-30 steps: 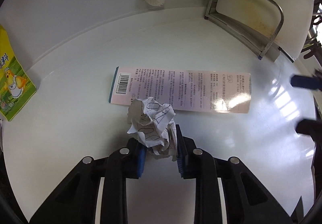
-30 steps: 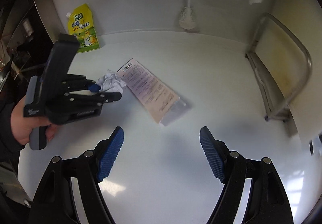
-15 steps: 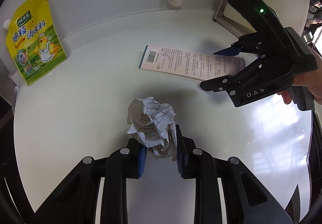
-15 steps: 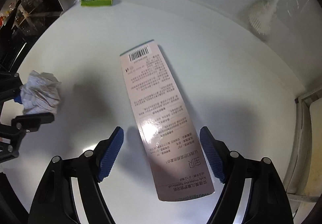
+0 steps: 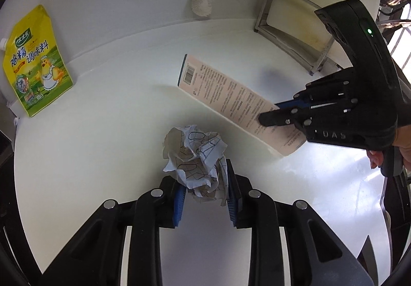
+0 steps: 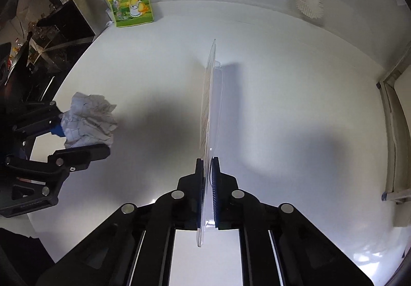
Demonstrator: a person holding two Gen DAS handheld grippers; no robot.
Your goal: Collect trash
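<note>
My left gripper (image 5: 204,193) is shut on a crumpled ball of scribbled paper (image 5: 196,157) and holds it over the white counter; it also shows at the left of the right wrist view (image 6: 88,120). My right gripper (image 6: 207,165) is shut on one end of a long pink printed package card (image 5: 231,98), seen edge-on in the right wrist view (image 6: 210,96). In the left wrist view the right gripper (image 5: 267,114) pinches the card's near end, and the card is tilted up off the counter.
A yellow-green seasoning pouch (image 5: 36,62) leans on the back wall at the left. A white dish brush (image 5: 203,1) hangs on the wall. A metal rack with a cutting board (image 5: 295,29) stands at the right. A dark stove area (image 6: 38,37) lies beyond the counter's left edge.
My right gripper has closed on the card's end and tipped it up off the counter. My left gripper has kept its hold on the paper ball and drawn back a little.
</note>
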